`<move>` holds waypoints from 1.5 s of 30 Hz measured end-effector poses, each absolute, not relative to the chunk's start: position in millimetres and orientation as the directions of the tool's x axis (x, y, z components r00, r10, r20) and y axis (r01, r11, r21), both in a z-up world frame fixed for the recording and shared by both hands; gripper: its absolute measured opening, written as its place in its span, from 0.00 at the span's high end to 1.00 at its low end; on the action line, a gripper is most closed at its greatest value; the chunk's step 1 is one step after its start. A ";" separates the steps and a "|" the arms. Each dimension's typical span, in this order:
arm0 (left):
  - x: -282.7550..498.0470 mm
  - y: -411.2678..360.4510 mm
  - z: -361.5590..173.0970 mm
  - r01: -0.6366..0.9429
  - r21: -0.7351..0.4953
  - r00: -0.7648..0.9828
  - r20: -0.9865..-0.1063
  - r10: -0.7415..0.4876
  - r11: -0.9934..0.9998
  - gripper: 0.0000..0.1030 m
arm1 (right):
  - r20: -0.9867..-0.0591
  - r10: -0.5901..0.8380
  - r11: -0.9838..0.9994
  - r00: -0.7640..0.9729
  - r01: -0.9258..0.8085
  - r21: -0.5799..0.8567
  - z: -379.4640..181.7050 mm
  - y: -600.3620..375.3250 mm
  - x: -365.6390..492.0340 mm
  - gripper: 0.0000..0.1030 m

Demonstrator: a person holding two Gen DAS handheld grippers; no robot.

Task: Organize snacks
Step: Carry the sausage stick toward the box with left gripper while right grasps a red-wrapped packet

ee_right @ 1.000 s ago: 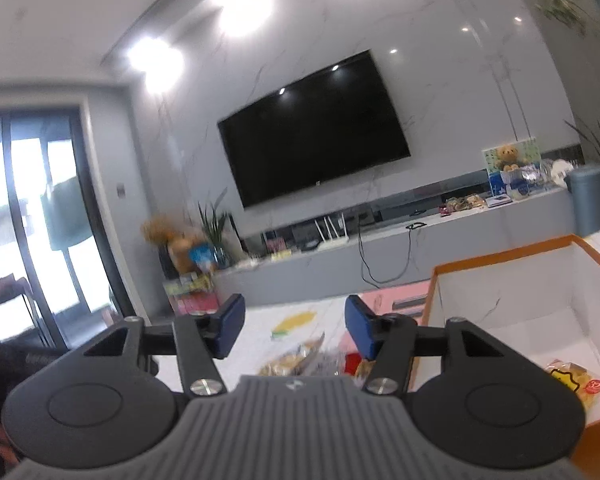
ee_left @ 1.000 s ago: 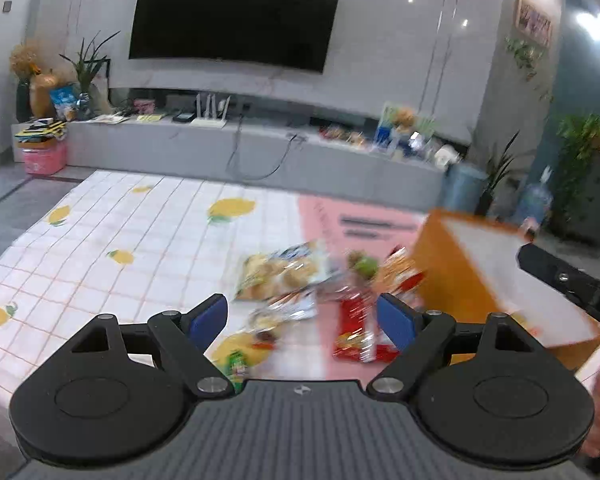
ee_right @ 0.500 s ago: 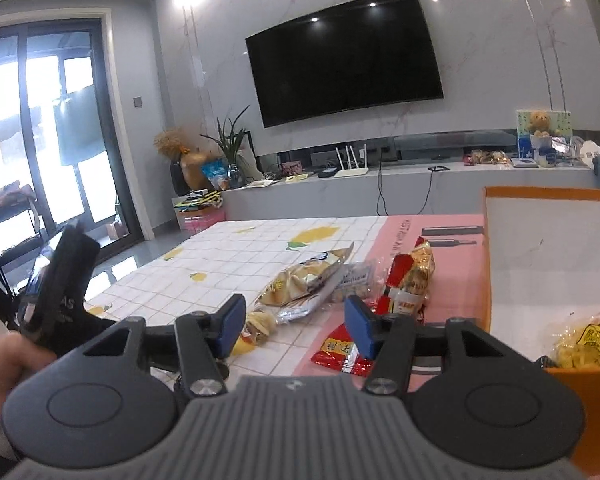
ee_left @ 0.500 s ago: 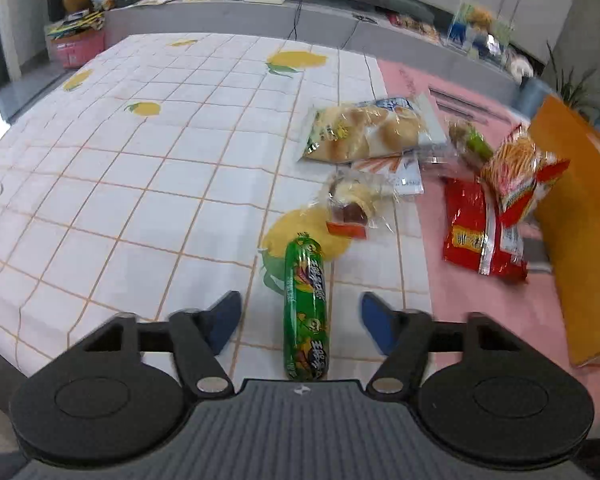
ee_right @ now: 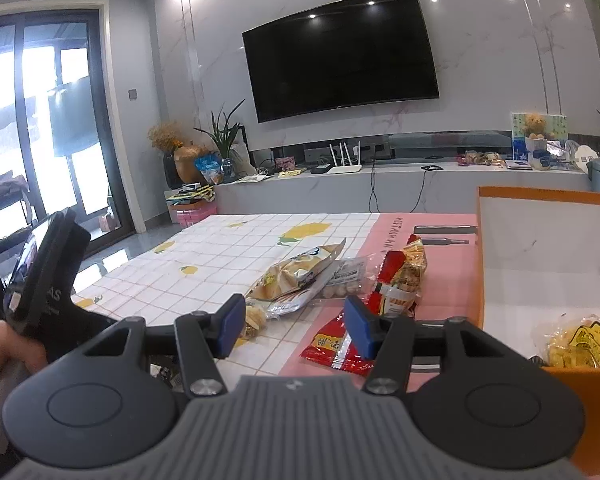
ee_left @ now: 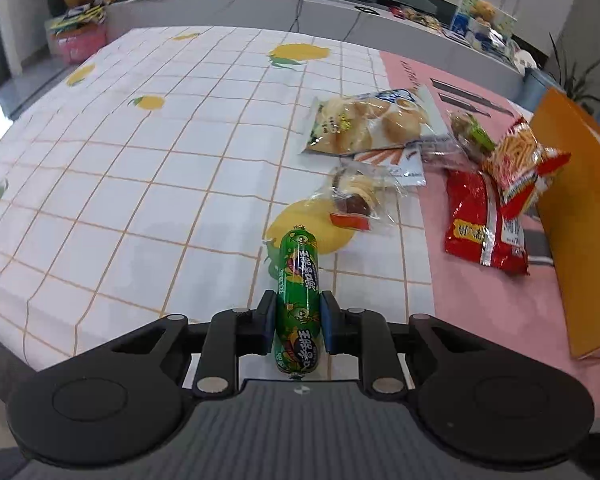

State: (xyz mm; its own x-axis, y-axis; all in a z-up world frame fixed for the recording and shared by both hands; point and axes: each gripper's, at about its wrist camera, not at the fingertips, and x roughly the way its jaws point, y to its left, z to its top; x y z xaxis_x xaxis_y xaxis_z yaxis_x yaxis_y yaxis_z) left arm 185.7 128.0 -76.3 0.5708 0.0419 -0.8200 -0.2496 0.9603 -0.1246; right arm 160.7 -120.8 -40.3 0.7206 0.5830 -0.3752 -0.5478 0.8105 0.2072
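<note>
A green sausage stick [ee_left: 298, 280] lies on the checked tablecloth [ee_left: 140, 184], pointing away from me. My left gripper [ee_left: 298, 312] is closing its jaws on the near half of the stick, and the blue pads touch both its sides. My right gripper [ee_right: 296, 324] hovers open above the table with nothing between its fingers. Beyond it lie a bag of buns [ee_right: 296, 272], a red packet [ee_right: 332, 348] and a bag of fries snacks [ee_right: 404, 276]. The orange box [ee_right: 540, 196] at the right holds a yellow snack pack [ee_right: 580, 344].
In the left wrist view the bag of buns [ee_left: 364, 120], a small cake pack [ee_left: 356, 196], the red packet [ee_left: 484, 224] and the fries bag [ee_left: 520, 160] lie beside the orange box [ee_left: 580, 240]. A hand [ee_right: 4, 352] holds the left gripper at the right view's left edge.
The left gripper dropped and tipped down over the green sausage stick, and its jaws came in from wide open onto the stick. The right gripper sank and tipped down slightly, jaws unchanged.
</note>
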 end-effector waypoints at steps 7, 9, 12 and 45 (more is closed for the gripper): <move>181.4 129.9 -61.8 -0.224 -0.208 0.612 -0.790 -0.029 0.952 0.76 | -0.402 0.563 0.816 0.722 -0.562 0.134 -46.8 -114.2 149.7 0.47; 178.2 131.4 -52.9 -0.214 -0.222 0.641 -0.767 -0.035 0.951 0.76 | -0.415 0.550 0.822 0.724 -0.556 0.121 -49.4 -111.1 149.1 0.47; 173.1 141.0 -38.0 -0.210 -0.262 0.682 -0.729 -0.051 0.942 0.76 | -0.434 0.538 0.829 0.722 -0.547 0.117 -55.6 -105.4 150.5 0.47; 154.3 247.0 11.8 -0.308 -0.402 0.831 -0.555 0.038 0.862 0.76 | -0.635 0.338 0.939 0.694 -0.295 0.177 -103.0 67.4 249.6 0.21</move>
